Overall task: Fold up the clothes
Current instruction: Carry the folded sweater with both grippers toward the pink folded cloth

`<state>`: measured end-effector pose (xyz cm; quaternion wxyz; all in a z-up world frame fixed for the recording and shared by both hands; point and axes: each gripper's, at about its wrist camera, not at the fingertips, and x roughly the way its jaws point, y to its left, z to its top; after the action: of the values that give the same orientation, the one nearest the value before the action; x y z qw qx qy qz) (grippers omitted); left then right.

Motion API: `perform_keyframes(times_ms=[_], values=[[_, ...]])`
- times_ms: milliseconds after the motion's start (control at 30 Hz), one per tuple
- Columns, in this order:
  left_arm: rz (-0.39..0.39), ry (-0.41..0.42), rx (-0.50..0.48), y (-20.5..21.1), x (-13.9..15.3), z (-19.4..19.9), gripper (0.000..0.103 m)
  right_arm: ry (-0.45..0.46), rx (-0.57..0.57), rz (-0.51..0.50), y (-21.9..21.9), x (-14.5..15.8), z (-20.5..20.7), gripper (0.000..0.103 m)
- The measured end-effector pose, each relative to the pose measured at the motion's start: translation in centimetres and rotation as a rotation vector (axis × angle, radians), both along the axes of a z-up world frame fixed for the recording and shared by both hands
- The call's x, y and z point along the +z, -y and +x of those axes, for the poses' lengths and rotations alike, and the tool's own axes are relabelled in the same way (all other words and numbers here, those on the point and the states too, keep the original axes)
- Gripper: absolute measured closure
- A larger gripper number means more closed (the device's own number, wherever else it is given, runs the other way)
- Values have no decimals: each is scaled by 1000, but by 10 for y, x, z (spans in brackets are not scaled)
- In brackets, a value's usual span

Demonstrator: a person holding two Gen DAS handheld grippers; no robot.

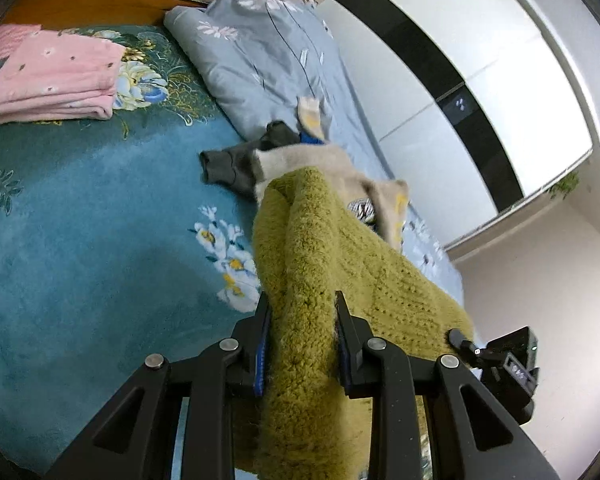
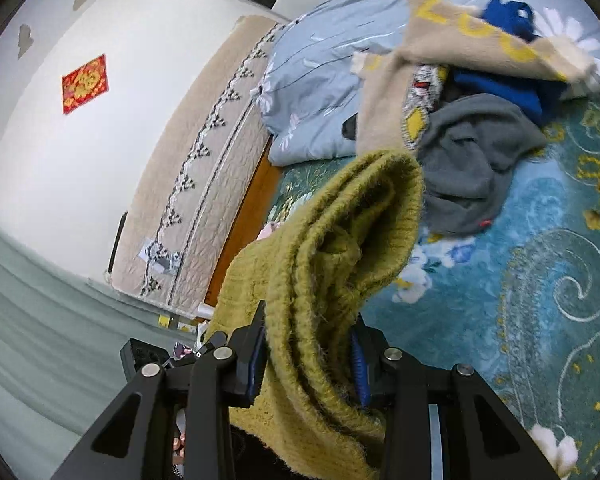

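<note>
An olive-green fuzzy knit sweater (image 1: 312,248) is held up above the bed between both grippers. My left gripper (image 1: 302,312) is shut on a bunched part of it. My right gripper (image 2: 308,328) is shut on another thick fold of the same sweater (image 2: 340,240), which hangs down between the jaws. Behind it lies a pile of unfolded clothes: a beige sweater with yellow letters (image 2: 460,36), a grey garment (image 2: 468,160) and a blue one (image 2: 508,20). The pile also shows in the left wrist view (image 1: 260,156).
The bed has a teal floral blanket (image 1: 80,220). A folded pink garment (image 1: 52,76) lies at its far left. A grey-blue floral duvet (image 1: 268,56) lies along the far side. A quilted headboard (image 2: 204,184) and white wall stand beyond.
</note>
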<state>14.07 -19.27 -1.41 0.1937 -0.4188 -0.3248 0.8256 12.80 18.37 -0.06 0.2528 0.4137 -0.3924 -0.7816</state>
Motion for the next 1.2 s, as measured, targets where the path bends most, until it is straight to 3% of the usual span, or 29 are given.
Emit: perform_keyframes(times_ms=[200, 533, 933, 1200], values=[[52, 17, 65, 40, -4, -13, 75, 23, 76, 27, 42, 0, -42, 65], [65, 51, 154, 117, -8, -52, 75, 76, 198, 63, 136, -10, -125, 65], [87, 115, 295, 245, -43, -97, 75, 123, 364, 99, 286, -42, -223, 65], [37, 104, 365, 330, -44, -135, 75, 93, 490, 142, 392, -48, -285, 65]])
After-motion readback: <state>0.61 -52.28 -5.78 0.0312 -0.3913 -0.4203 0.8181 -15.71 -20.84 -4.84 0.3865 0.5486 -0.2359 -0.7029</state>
